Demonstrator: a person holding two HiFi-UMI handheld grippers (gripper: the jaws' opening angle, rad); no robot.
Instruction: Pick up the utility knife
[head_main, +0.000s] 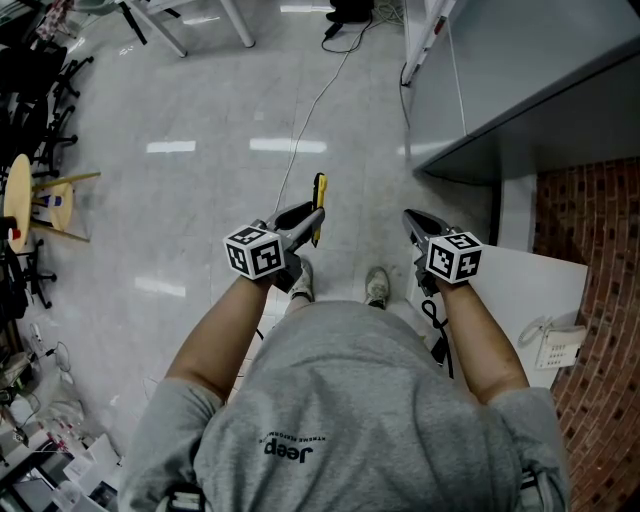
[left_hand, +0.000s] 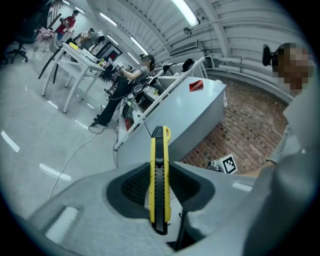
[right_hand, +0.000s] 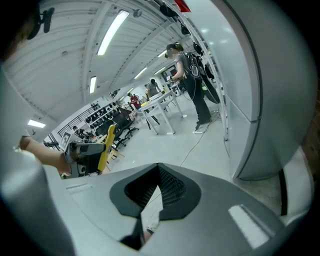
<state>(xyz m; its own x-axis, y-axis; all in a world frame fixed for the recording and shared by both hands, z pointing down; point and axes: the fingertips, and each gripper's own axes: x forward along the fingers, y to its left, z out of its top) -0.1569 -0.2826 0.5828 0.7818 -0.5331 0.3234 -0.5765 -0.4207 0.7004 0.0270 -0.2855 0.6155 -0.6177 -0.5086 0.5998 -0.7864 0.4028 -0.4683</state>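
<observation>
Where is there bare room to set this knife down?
Bare floor ahead, between the cable and the wooden stool. Also the white surface beside the right gripper, up to the telephone. Crowded: the left edge, with black chairs.

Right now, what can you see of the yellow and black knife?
The yellow and black plastic-looking utility knife is long and slim, with a ridged black strip down its middle and a dark tip. No blade shows. It is up in the air, clamped between the grey left gripper's ribbed pads, sticking out past them. Nothing else touches it.
</observation>
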